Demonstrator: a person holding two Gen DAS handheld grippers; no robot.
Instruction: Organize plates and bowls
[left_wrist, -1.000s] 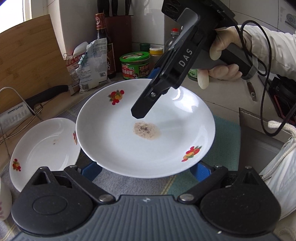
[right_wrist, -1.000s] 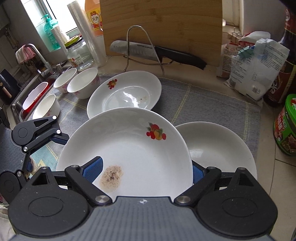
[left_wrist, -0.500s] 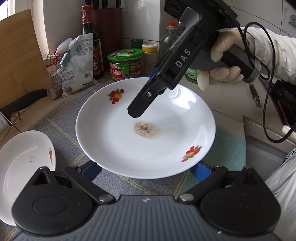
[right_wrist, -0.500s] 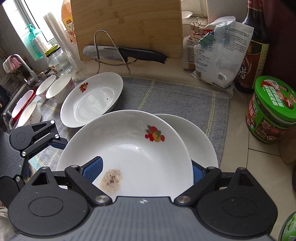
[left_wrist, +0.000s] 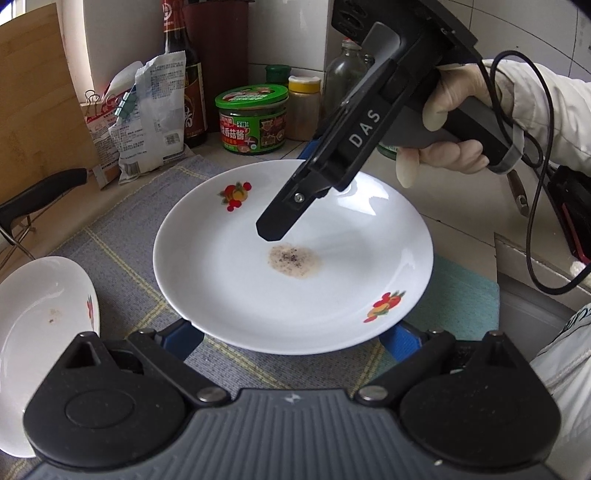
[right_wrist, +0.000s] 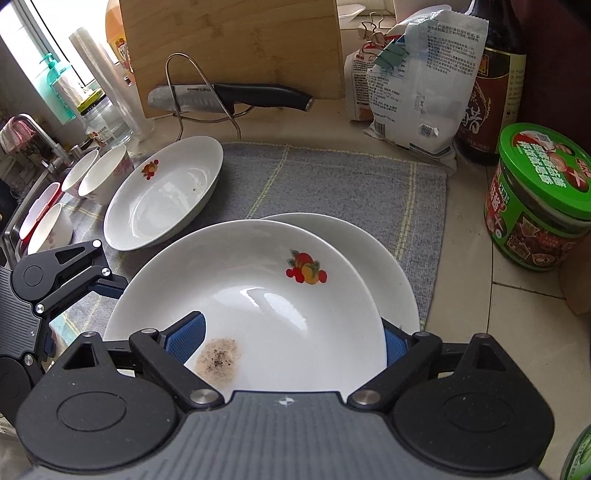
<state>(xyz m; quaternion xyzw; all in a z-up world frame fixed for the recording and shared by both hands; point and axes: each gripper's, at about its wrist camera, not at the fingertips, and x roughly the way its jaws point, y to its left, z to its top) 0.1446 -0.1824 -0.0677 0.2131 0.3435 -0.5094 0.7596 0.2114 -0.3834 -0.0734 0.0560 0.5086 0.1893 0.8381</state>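
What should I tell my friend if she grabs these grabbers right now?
Left gripper: open, fingers spread under the white fruit-print plate with a brown speckled stain.
Right gripper: clamped on that plate, one finger inside, one outside the rim.
It hangs partly over a plain white plate on the grey cloth mat; another fruit-print plate and white bowls sit beyond.
Done: plate lifted. Left: probably stack it, then gather the rest.
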